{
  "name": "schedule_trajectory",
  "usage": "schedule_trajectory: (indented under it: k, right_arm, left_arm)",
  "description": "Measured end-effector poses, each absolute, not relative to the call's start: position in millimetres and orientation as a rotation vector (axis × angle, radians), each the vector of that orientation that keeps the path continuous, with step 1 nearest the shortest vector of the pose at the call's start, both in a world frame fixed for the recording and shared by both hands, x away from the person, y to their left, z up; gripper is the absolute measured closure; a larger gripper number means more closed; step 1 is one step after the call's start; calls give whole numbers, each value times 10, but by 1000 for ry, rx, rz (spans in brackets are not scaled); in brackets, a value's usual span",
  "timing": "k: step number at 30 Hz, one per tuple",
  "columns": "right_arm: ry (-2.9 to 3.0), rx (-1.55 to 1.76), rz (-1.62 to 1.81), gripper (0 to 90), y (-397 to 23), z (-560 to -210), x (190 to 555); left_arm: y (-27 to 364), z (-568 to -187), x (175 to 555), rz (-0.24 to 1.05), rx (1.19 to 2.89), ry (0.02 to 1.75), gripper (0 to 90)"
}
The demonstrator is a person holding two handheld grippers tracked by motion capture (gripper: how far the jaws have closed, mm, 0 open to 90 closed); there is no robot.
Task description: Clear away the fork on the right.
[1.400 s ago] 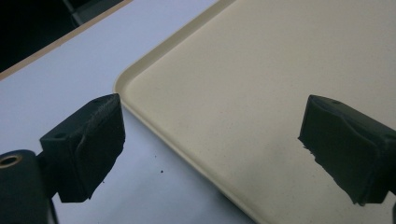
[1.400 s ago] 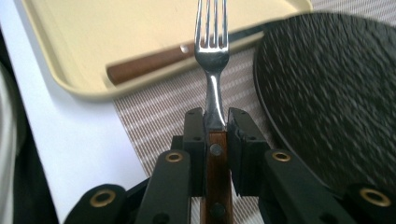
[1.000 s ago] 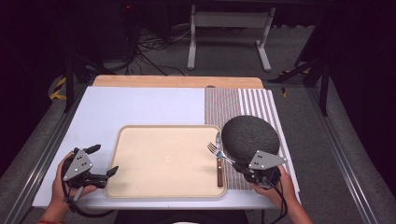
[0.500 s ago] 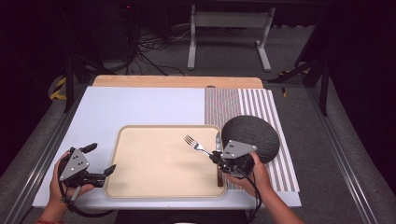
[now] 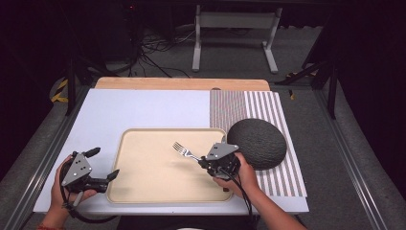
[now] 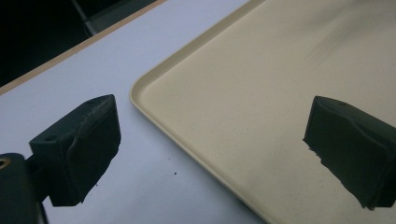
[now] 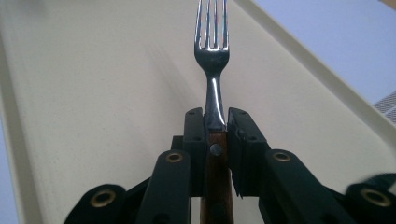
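A metal fork (image 5: 182, 151) with a brown wooden handle (image 7: 215, 186) is clamped in my right gripper (image 5: 205, 161), held above the right part of the beige tray (image 5: 143, 187) with its tines (image 7: 212, 28) pointing toward the tray's middle. In the right gripper view the jaws press on the fork's neck from both sides. My left gripper (image 5: 106, 165) stands open at the tray's front left corner, one finger (image 6: 77, 149) over the white table and the other finger (image 6: 352, 149) over the tray (image 6: 261, 93). Nothing lies between them.
A dark round plate (image 5: 258, 143) lies upside down on a striped placemat (image 5: 268, 105) right of the tray. The white tabletop (image 5: 143, 105) stretches behind the tray, with a wooden strip (image 5: 182, 84) along its far edge. Metal rails run along both sides.
My right gripper has carried the fork leftward from beside the dark plate to over the tray. The left gripper has stayed in place, open.
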State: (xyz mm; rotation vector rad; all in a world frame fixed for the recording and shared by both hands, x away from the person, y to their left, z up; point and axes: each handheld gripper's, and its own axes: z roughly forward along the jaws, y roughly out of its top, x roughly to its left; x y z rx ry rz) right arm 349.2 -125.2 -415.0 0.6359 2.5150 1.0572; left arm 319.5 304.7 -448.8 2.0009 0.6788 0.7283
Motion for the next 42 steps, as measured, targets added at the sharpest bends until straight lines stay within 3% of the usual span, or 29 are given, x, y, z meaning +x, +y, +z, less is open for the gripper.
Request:
schedule_trajectory:
  k: [33, 36, 38, 40, 42]
  right_arm:
    - [2699, 604, 951, 780, -922, -4470, 3388]
    - [2703, 592, 957, 744, -932, -4469, 3389]
    - [2700, 597, 966, 658, -945, -4461, 3402]
    - [2685, 588, 992, 662, -966, -4428, 3412]
    - [2661, 544, 1038, 725, -982, -4390, 3414]
  left_arm:
    - [3011, -4498, 3180, 723, 2024, 659, 48]
    - [3007, -4496, 3181, 731, 2031, 654, 49]
    - [3002, -4502, 3186, 728, 2032, 654, 49]
    - [3004, -4502, 3190, 733, 2036, 650, 49]
    - [3007, -4500, 3193, 738, 2036, 649, 49]
